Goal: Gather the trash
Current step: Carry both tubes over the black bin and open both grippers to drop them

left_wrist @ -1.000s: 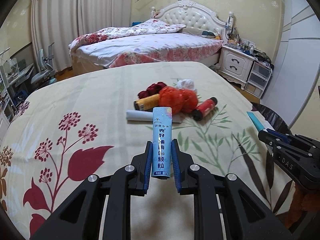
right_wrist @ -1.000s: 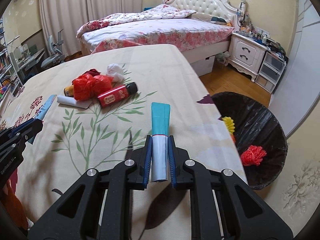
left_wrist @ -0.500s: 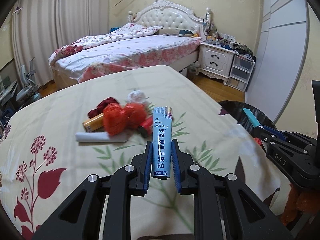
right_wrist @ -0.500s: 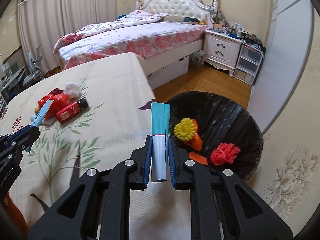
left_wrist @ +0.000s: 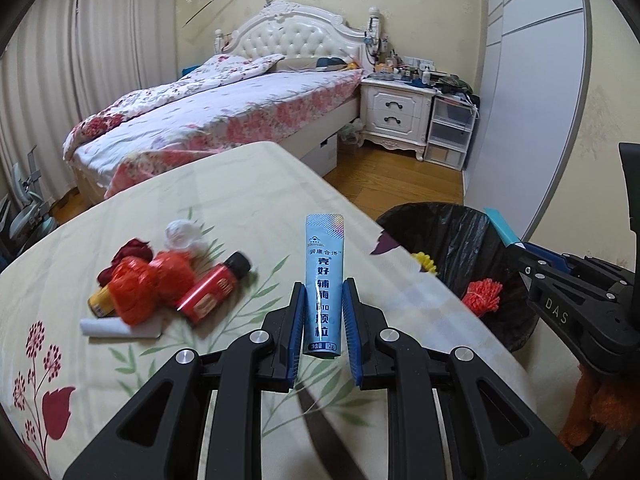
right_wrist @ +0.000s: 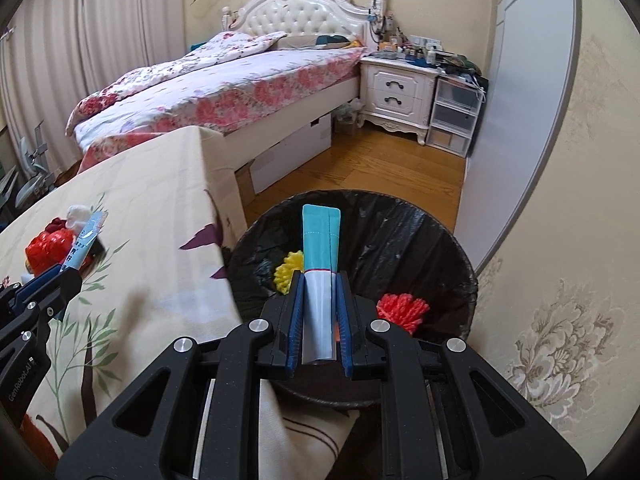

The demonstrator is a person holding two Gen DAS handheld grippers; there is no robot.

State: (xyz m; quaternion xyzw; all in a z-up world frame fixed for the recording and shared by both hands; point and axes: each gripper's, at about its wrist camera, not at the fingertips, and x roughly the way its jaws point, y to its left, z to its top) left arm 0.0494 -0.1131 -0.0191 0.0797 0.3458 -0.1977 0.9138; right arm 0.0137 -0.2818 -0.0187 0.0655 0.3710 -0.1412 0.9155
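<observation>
left tongs pinch an upright blue sachet above the bench, short of the black-lined bin. right tongs grip a teal-and-white sachet directly over that bin's mouth.

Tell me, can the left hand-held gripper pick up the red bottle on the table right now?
Probably not. The left hand-held gripper is already shut on a blue sachet, though nothing blocks the way to the red bottle.
</observation>
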